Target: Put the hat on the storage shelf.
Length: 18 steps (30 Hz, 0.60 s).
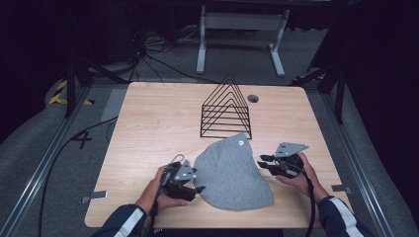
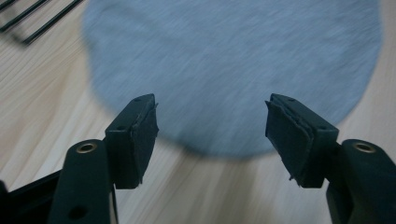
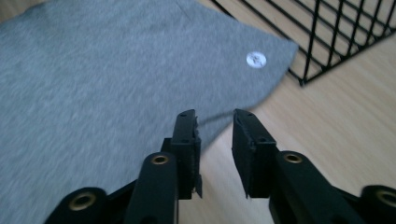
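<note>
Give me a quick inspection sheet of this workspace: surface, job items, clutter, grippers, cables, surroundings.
Surface: light wood table, a round hole near the far edge.
Job's things: grey cloth lying flat near the front edge, a small round white tag near its far corner; black wire rack standing just behind it.
Clutter: nothing seen.
Grippers: left gripper open wide at the cloth's left edge; right gripper open narrowly at its right edge; neither set of fingers grips cloth.
Cables: one trails from each gripper off the front edge; more lie on the floor at left and behind.
Surroundings: dark room, grey floor, white frame behind the table.
</note>
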Motion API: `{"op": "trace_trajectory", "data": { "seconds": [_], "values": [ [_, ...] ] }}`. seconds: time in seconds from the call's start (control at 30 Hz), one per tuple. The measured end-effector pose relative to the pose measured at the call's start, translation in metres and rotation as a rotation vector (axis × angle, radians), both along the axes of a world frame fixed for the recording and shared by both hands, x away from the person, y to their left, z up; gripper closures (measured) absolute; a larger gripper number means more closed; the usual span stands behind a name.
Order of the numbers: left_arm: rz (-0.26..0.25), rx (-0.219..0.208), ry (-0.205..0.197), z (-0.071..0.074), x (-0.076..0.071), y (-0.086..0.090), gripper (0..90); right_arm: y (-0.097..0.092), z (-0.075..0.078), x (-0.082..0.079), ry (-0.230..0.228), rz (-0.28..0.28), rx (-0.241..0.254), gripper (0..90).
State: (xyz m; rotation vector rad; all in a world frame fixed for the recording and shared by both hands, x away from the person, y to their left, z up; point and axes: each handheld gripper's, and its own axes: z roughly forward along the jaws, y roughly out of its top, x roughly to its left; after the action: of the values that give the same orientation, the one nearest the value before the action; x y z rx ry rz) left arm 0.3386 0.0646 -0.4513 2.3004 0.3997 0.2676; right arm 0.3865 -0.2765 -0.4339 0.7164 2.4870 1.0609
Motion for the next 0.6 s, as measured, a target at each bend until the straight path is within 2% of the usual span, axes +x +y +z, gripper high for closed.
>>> {"op": "trace_trajectory", "data": {
  "seconds": [0.03,0.07,0.1,0.17,0.27,0.33,0.37,0.4,0.5,0.6],
  "values": [
    [-0.042,0.001,-0.008,0.000,-0.002,-0.014,37.3,0.004,-0.001,0.004,0.001,0.003,-0.002,74.3],
    [-0.042,0.001,-0.008,0.000,-0.002,-0.014,39.1,0.004,-0.001,0.004,0.001,0.003,-0.002,74.3],
    [-0.080,0.004,0.007,-0.001,-0.004,-0.033,39.9,0.016,-0.004,0.013,-0.003,0.013,-0.010,76.4],
    [-0.127,0.021,0.005,-0.006,-0.007,-0.053,43.5,0.023,-0.008,0.020,0.001,0.019,-0.003,78.1],
    [-0.147,0.041,-0.003,-0.011,-0.009,-0.067,44.2,0.029,-0.012,0.026,-0.004,0.020,-0.008,79.0],
    [-0.173,0.038,0.011,-0.016,-0.009,-0.075,46.9,0.035,-0.016,0.031,-0.004,0.015,-0.023,79.8],
    [-0.165,0.025,0.032,-0.017,-0.010,-0.076,47.6,0.036,-0.018,0.032,0.001,0.015,-0.027,80.4],
    [-0.172,0.015,0.036,-0.018,-0.009,-0.076,49.0,0.037,-0.021,0.034,0.011,0.016,-0.035,81.2],
    [-0.174,0.033,0.046,-0.016,-0.006,-0.069,49.5,0.037,-0.025,0.034,0.024,0.014,-0.053,82.0],
    [-0.156,0.045,0.061,-0.015,-0.006,-0.058,49.5,0.035,-0.025,0.033,0.041,0.018,-0.042,82.1]
  ]
}}
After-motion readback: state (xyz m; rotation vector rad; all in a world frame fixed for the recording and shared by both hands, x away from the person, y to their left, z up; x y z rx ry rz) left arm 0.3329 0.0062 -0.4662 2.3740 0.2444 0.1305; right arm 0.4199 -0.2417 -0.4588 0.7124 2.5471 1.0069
